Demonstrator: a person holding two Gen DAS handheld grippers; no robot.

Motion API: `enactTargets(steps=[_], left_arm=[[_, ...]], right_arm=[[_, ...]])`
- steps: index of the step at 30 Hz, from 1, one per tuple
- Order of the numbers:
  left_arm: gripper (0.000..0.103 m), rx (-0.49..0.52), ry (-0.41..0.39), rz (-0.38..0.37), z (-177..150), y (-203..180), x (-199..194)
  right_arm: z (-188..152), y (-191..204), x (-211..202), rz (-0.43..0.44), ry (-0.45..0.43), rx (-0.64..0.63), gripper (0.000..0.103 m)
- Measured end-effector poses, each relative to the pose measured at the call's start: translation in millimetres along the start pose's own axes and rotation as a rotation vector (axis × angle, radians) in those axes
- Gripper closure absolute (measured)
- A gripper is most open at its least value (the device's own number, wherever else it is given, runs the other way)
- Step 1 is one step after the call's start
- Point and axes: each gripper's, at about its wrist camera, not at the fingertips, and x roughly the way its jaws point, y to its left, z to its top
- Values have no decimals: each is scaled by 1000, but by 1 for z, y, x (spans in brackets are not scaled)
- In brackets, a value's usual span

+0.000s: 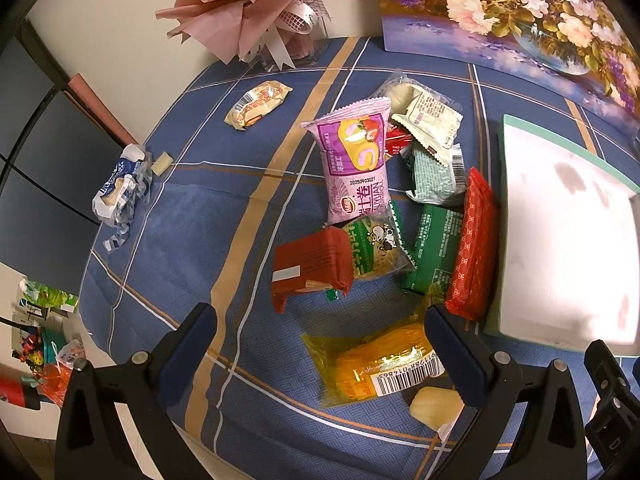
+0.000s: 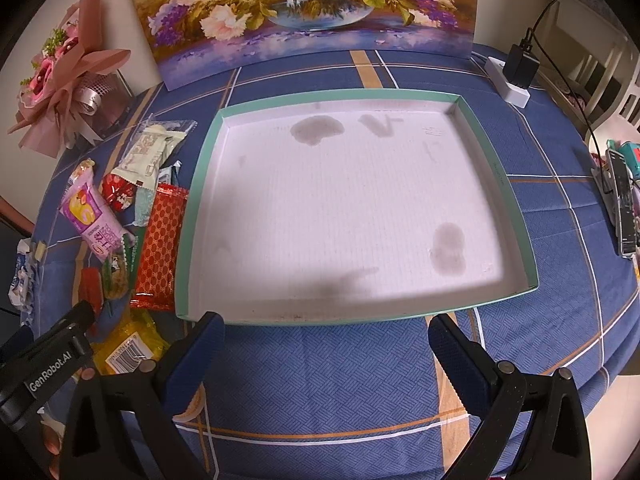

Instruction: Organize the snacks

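A pile of snack packets lies on the blue checked tablecloth, left of a shallow teal-rimmed tray (image 2: 516, 208) with a white stained floor and nothing in it. In the left wrist view the pile holds a pink roll-cake packet (image 1: 356, 160), a red packet (image 1: 310, 266), a green packet (image 1: 434, 248), a long red patterned packet (image 1: 474, 244) against the tray (image 1: 500, 216), and a yellow packet (image 1: 380, 360). My left gripper (image 1: 320, 332) is open, just above and in front of the yellow packet. My right gripper (image 2: 326, 340) is open and empty at the tray's near edge.
A cream packet (image 1: 258, 102) and a torn blue-white wrapper (image 1: 120, 188) lie apart at the left. A pink bouquet (image 1: 248, 4) and a flower painting (image 2: 304, 12) stand at the back. A power strip with charger (image 2: 514, 76) and a phone (image 2: 622, 204) sit at the right.
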Motion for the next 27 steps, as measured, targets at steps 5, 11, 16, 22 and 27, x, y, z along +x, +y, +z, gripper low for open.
enactTargets(steps=[5,11,16,22,27], left_arm=[[0,-1,3,2,-1,0,1],[0,0,2,2,-1,-1,2],[0,0,3,3,-2,-1,2],[0,-1,3,2,-1,-1,2],[0,-1,4,3,-1,-2,2]], right_arm=[[0,0,0,-1,1,-2,0],[-1,1,1,-2,2,-5,0],[-2,1,1,-3,3,-5,0],[-1,1,1,-3,3,-6,0],[-2,1,2,-3,4,-6,0]])
